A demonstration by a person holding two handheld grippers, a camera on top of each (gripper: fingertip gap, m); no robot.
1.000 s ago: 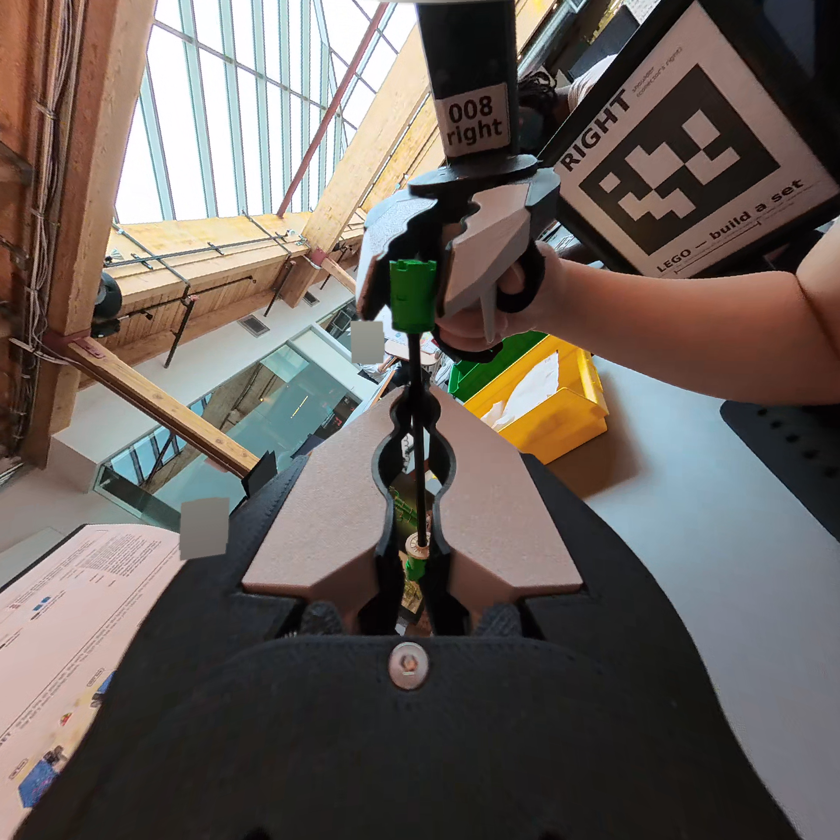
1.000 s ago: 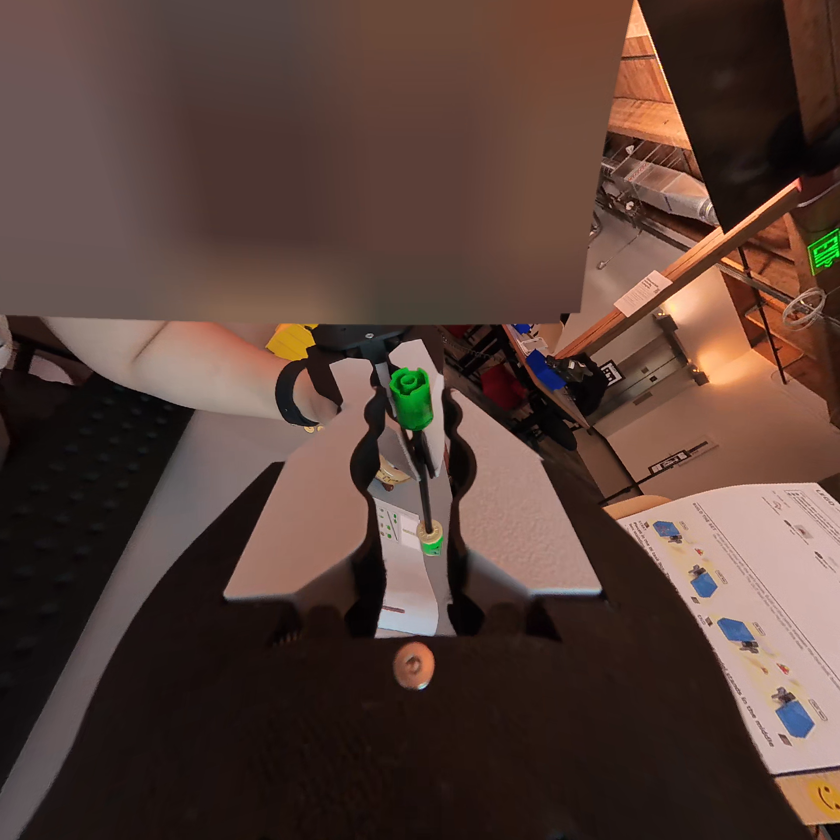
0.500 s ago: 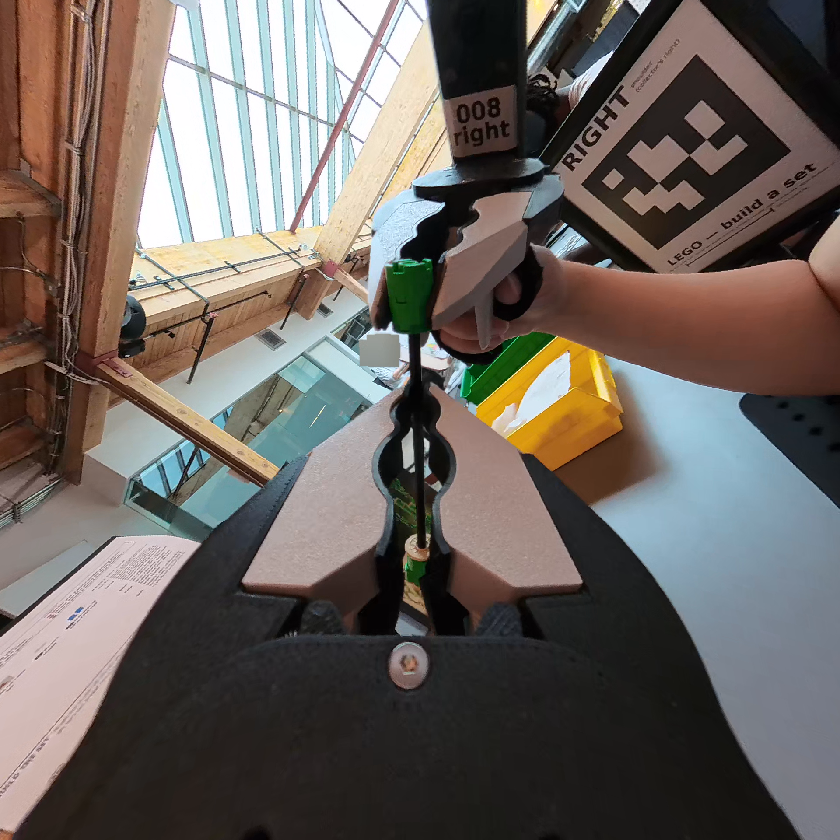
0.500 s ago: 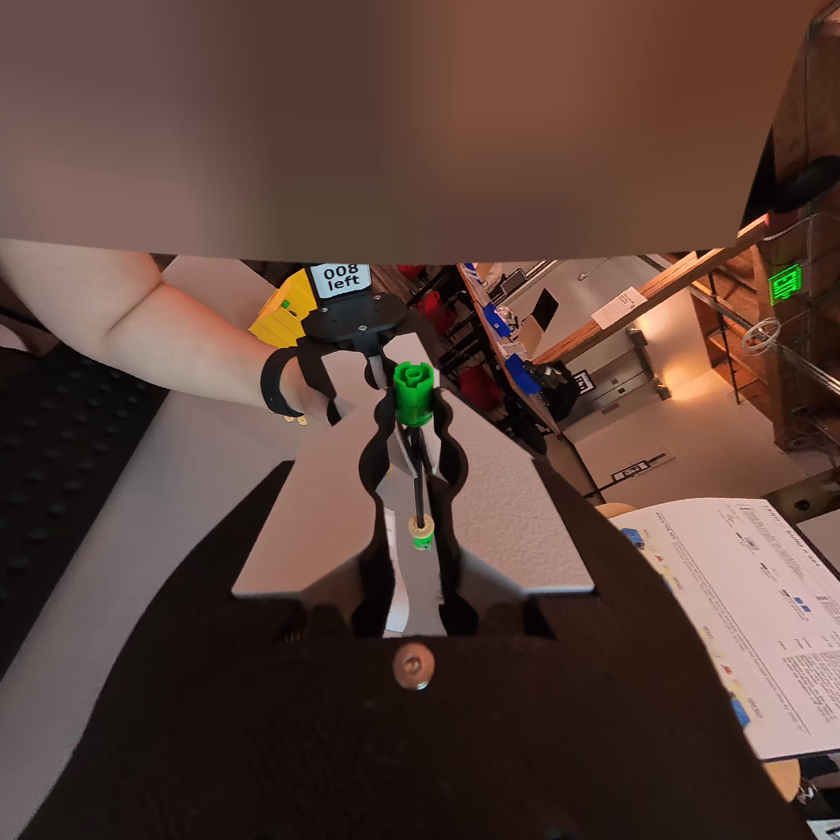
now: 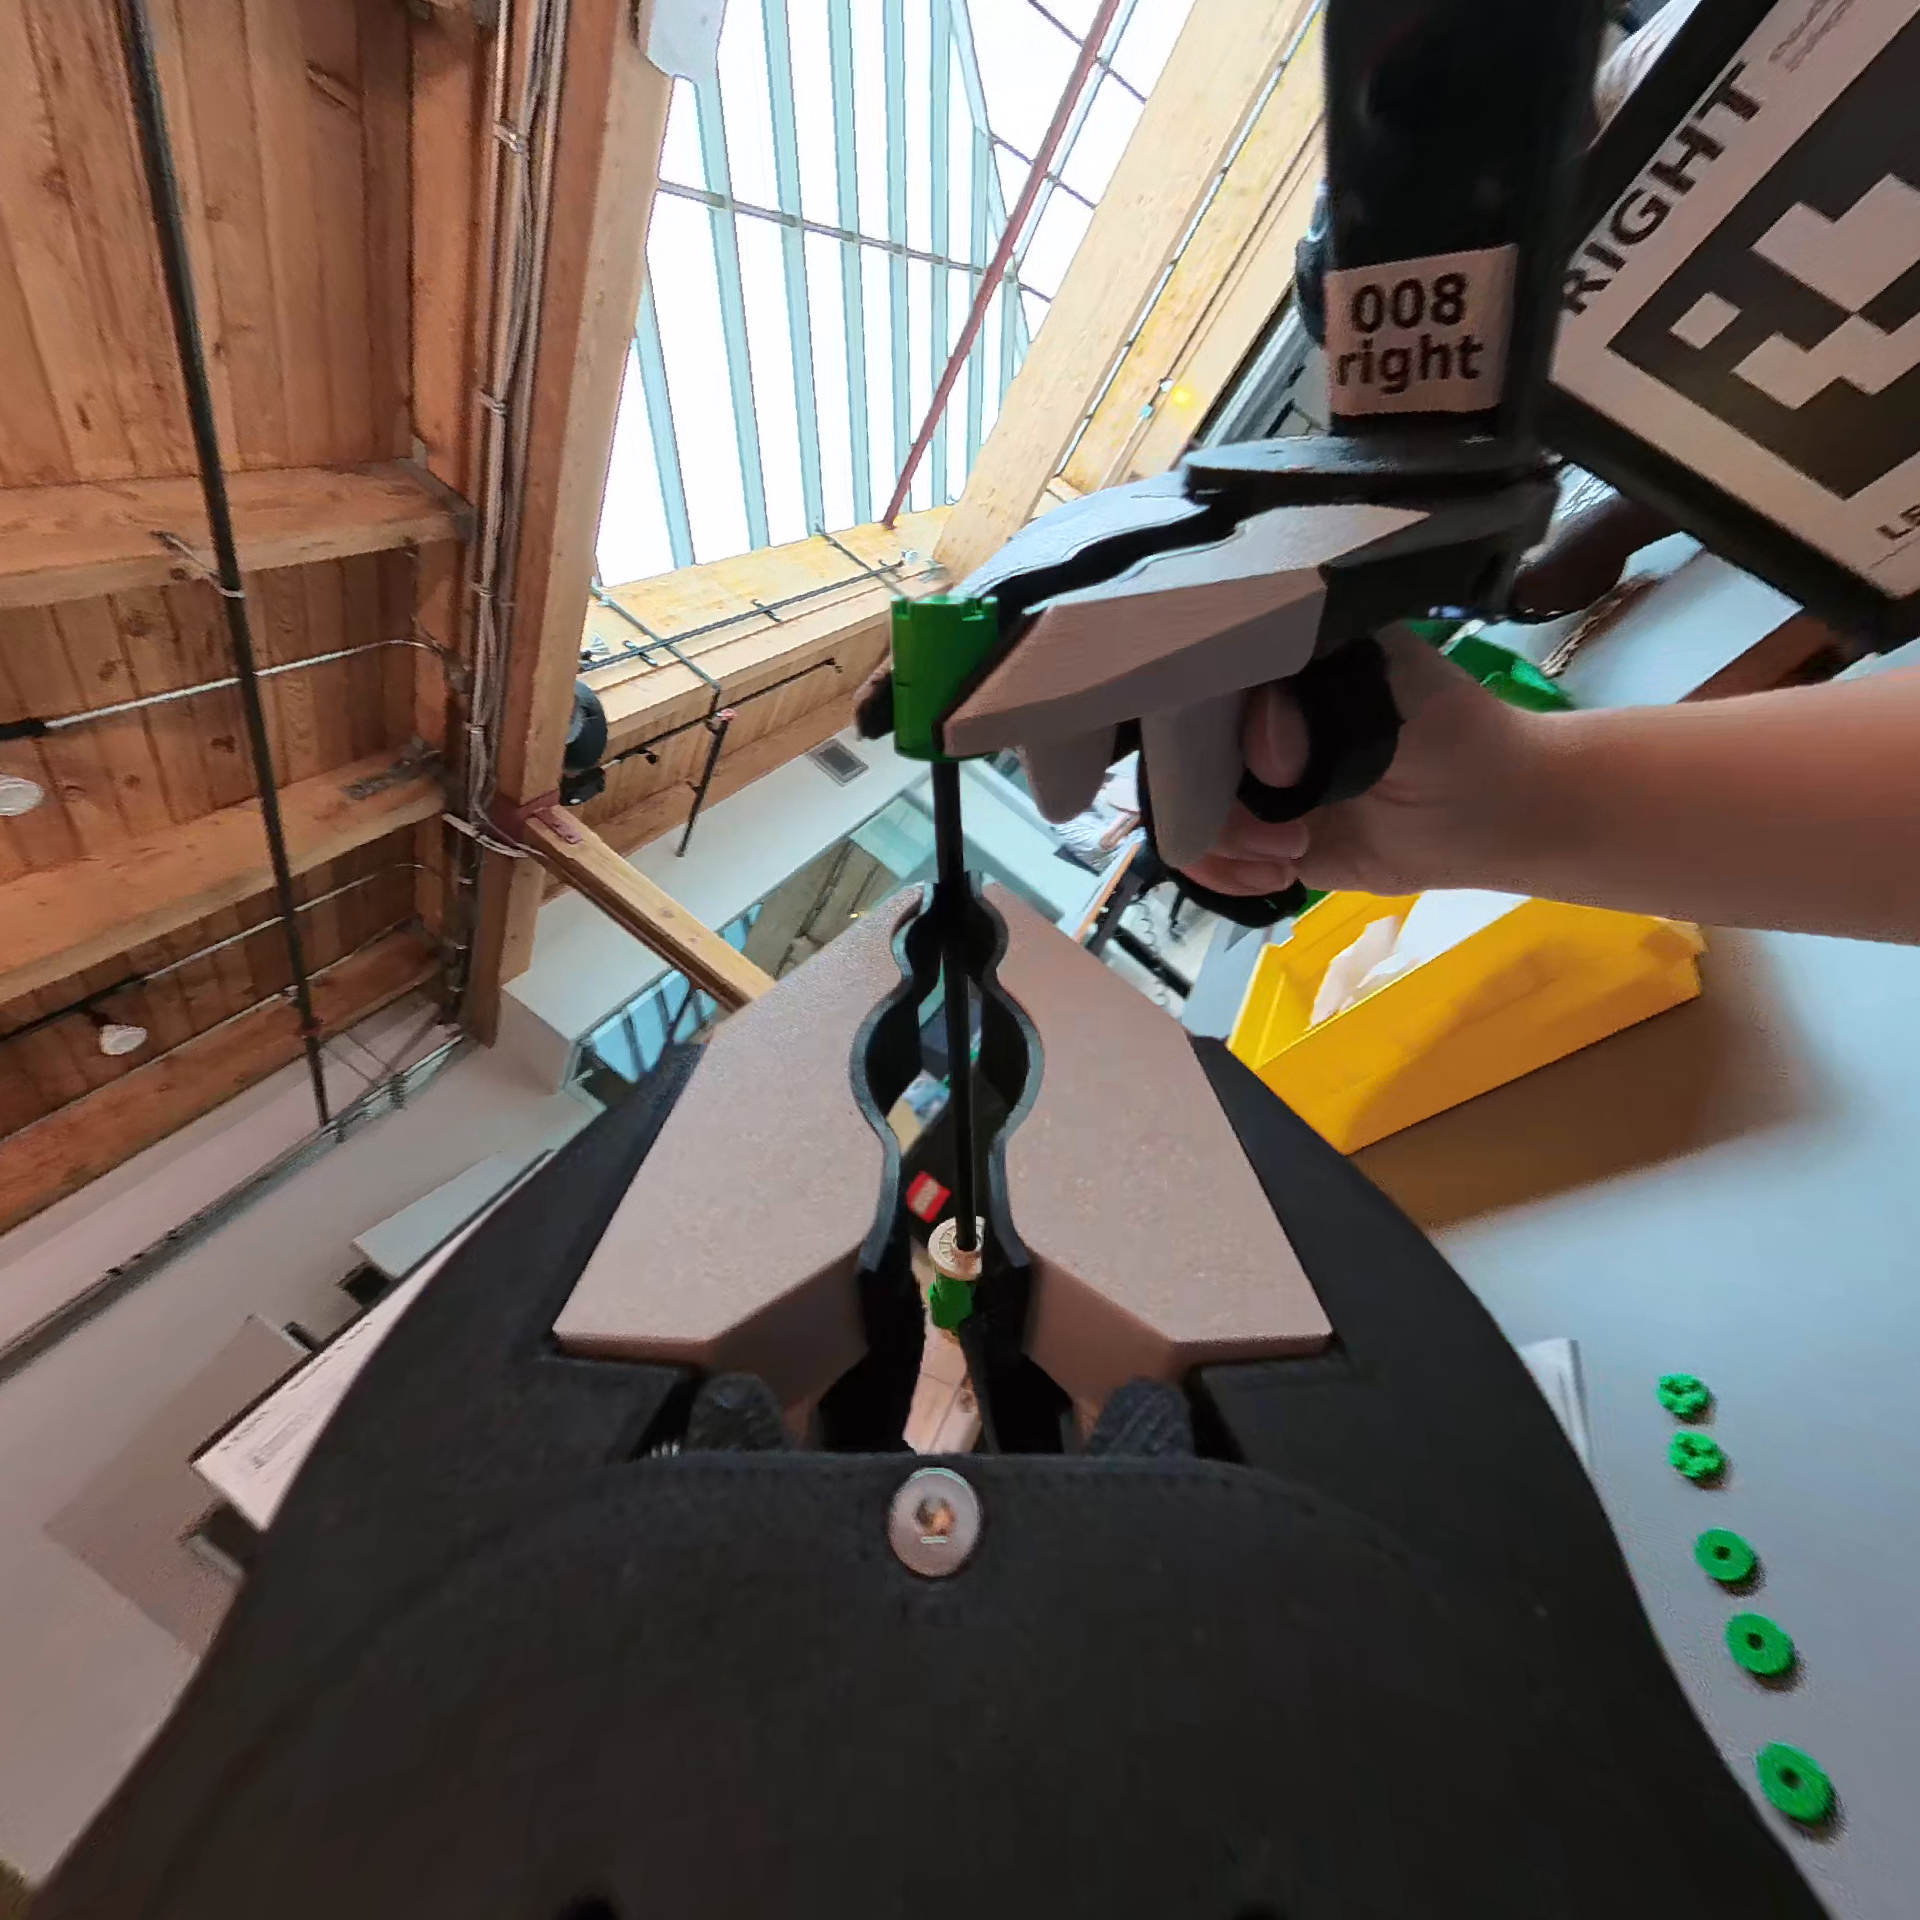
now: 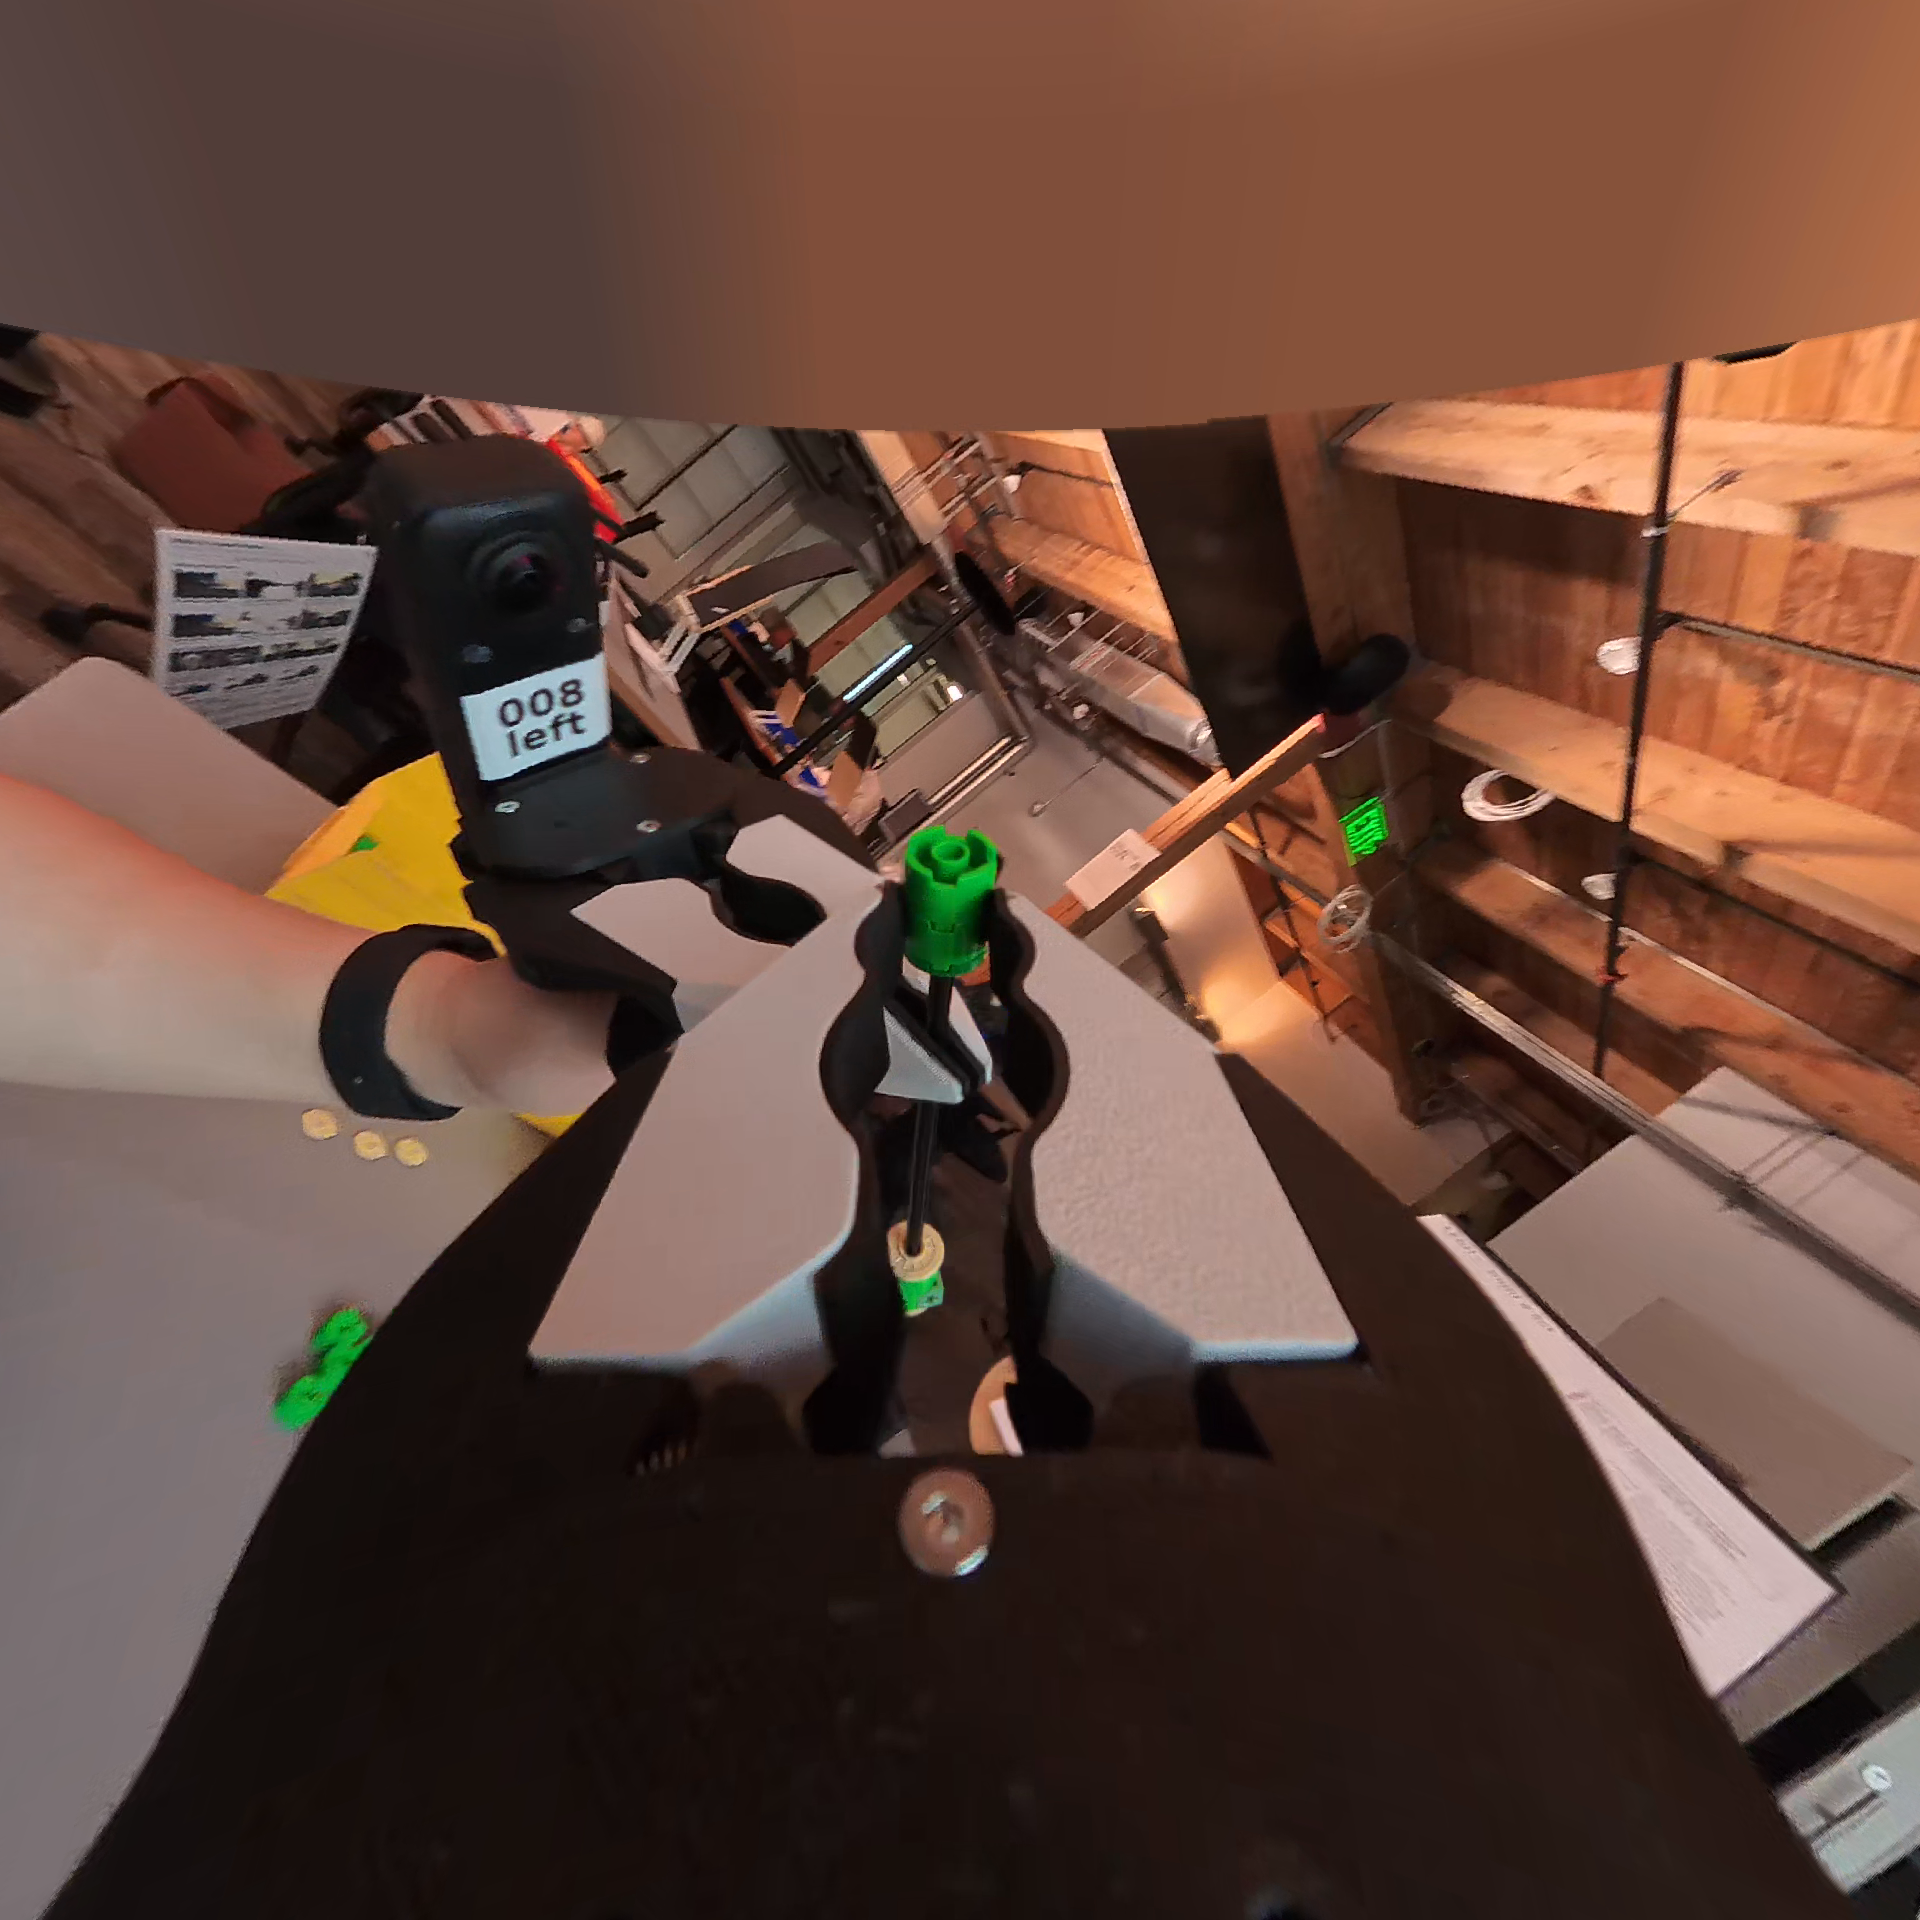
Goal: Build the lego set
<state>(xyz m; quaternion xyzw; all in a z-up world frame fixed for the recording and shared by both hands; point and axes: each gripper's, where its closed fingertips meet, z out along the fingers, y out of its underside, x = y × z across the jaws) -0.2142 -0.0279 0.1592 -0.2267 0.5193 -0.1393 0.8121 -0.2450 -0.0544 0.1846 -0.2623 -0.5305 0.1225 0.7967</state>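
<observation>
Your left gripper [image 5: 951, 940] is clamped on a thin black axle [image 5: 958, 1039]; farther up, your right gripper [image 5: 920, 681] pinches its green cylinder [image 5: 928, 675]. It is probably light and bendable, so grip near the pieces.

Lower end of black axle [image 5: 961, 1091] hidden behind left gripper [image 5: 945, 935] body at 6 o'clock. Green pieces [image 6: 322, 1361] blurred at 8 o'clock, shapes indistinct. Instruction sheet [image 6: 1642, 1496] cut by frame edge at 4 o'clock. Yellow bin [image 6: 384, 862] largely covered by hand [image 6: 488, 1029].
</observation>
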